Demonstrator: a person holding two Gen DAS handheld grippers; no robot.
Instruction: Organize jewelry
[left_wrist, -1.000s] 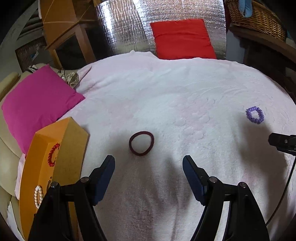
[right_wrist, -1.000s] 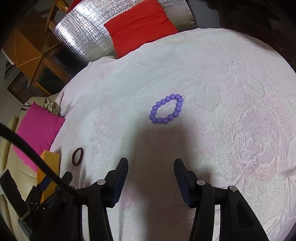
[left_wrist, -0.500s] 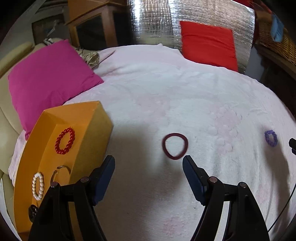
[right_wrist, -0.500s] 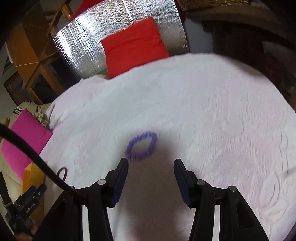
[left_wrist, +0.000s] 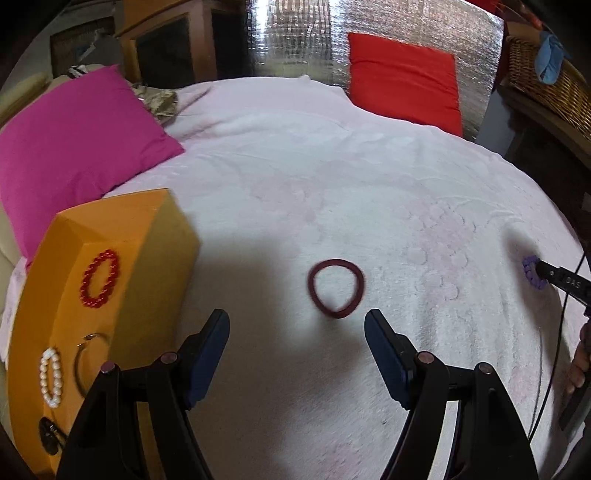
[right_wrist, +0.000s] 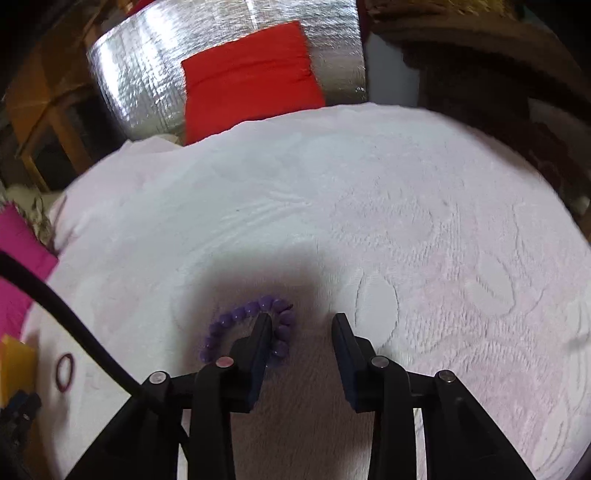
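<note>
On pale bedding (right_wrist: 332, 221), the right gripper (right_wrist: 301, 325), jaws closing but unclamped, straddled the purple bracelet's (right_wrist: 221, 328) three-o'clock side.

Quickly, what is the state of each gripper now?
Left gripper: open, empty.
Right gripper: open, has just been closing; one finger inside the purple bead bracelet.

Pale pink bedspread (left_wrist: 332, 177), maroon hair tie (left_wrist: 335, 287), purple bead bracelet (right_wrist: 251, 332), orange box (left_wrist: 110, 295), magenta pillow (left_wrist: 74, 147)
</note>
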